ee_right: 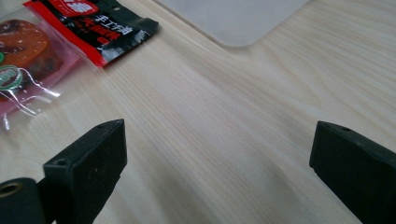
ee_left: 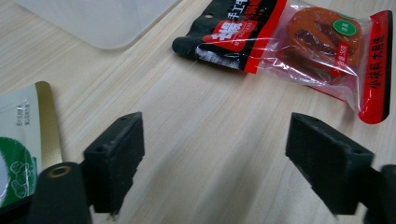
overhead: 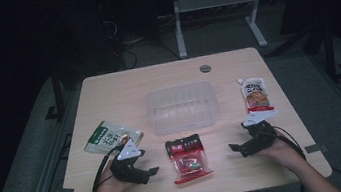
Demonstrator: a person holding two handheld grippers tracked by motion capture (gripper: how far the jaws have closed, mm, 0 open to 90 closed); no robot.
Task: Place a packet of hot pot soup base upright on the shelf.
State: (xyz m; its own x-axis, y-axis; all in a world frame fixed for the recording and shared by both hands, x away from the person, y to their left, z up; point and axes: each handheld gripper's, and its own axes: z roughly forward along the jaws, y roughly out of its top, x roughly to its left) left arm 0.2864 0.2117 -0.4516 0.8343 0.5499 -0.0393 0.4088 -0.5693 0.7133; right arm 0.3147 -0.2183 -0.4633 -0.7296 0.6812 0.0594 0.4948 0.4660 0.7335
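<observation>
A red and black snack packet (overhead: 187, 159) lies at the front middle of the table, between the two hands. My left gripper (overhead: 146, 172) rests to the left of it, open, with only bare wood between its jaws (ee_left: 212, 154); the packet (ee_left: 299, 44) lies just ahead of them. My right gripper (overhead: 239, 149) rests to the right of the packet, open over bare table (ee_right: 217, 158), with the packet (ee_right: 56, 37) off to its left. A clear plastic box (overhead: 181, 107) stands mid-table. A green and white pouch (overhead: 108, 137) lies by the left hand, and a spouted sauce pouch (overhead: 255, 95) lies at the right.
The wooden table (overhead: 107, 92) has a round grommet (overhead: 205, 68) near its far edge. A desk frame (overhead: 217, 8) stands on the floor beyond. Cables trail from both grippers toward the front edge.
</observation>
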